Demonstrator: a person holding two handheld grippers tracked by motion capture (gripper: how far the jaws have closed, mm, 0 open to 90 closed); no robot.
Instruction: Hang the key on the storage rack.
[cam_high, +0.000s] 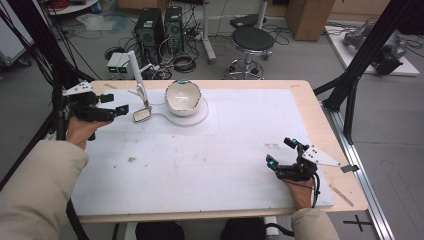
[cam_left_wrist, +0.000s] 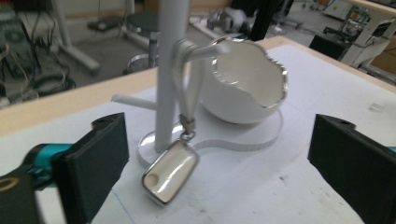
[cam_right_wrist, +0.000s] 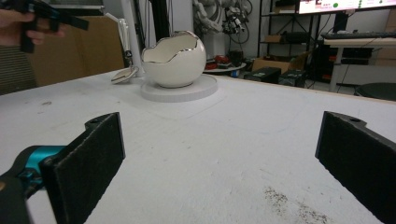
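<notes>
Item: pendant (cam_left_wrist: 170, 171) hanging by its strap from stand (cam_left_wrist: 168, 70), at 9 o'clock of egg-shaped bowl (cam_high: 183, 97) | Left gripper (cam_high: 121, 108): fingers apart, nothing held, beside pendant | Right gripper (cam_high: 281, 152): fingers apart, idle on table (cam_high: 225, 150) | Advice: withdraw level, avoid brushing strap.

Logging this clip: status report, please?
Left hand-held gripper open, facing the pendant. Pendant hangs from stand, beside egg-shaped bowl. Right hand-held gripper open, nothing between jaws.
</notes>
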